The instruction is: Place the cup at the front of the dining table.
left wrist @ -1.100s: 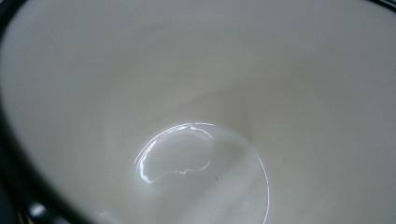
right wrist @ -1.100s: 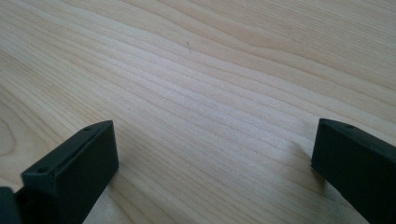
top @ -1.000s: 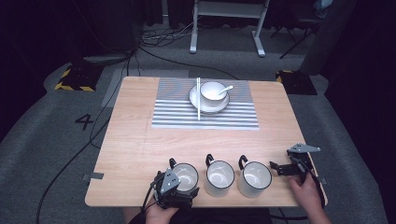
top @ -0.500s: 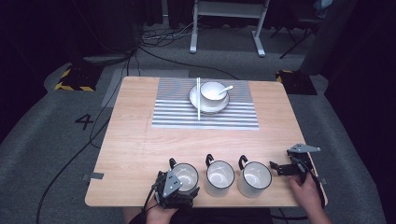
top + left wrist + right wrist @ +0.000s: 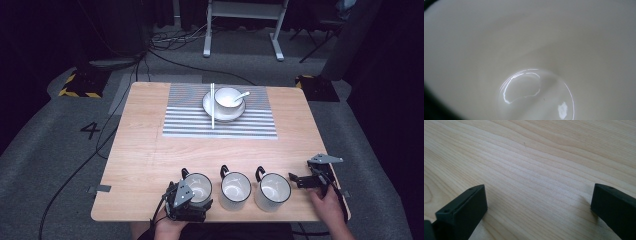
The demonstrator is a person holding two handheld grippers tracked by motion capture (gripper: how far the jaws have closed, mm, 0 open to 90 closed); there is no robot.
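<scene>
Three white mugs with dark rims and handles stand in a row near the table's front edge. My left gripper (image 5: 194,201) sits on the near rim of the left mug (image 5: 199,184); its jaws have just been closing on that wall. The left gripper view looks down into the mug's glossy white inside (image 5: 536,50). The middle mug (image 5: 235,189) and right mug (image 5: 272,191) stand untouched. My right gripper (image 5: 296,179) lies just right of the right mug, pointing at it. In the right gripper view it (image 5: 539,200) is open over bare wood, with nothing between its jaws.
At the back of the wooden table (image 5: 140,150) lies a striped mat (image 5: 190,122) with a white bowl on a plate (image 5: 227,99), a spoon (image 5: 242,94) in the bowl, and chopsticks (image 5: 212,106) beside it. Cables and a stand base lie on the floor beyond.
</scene>
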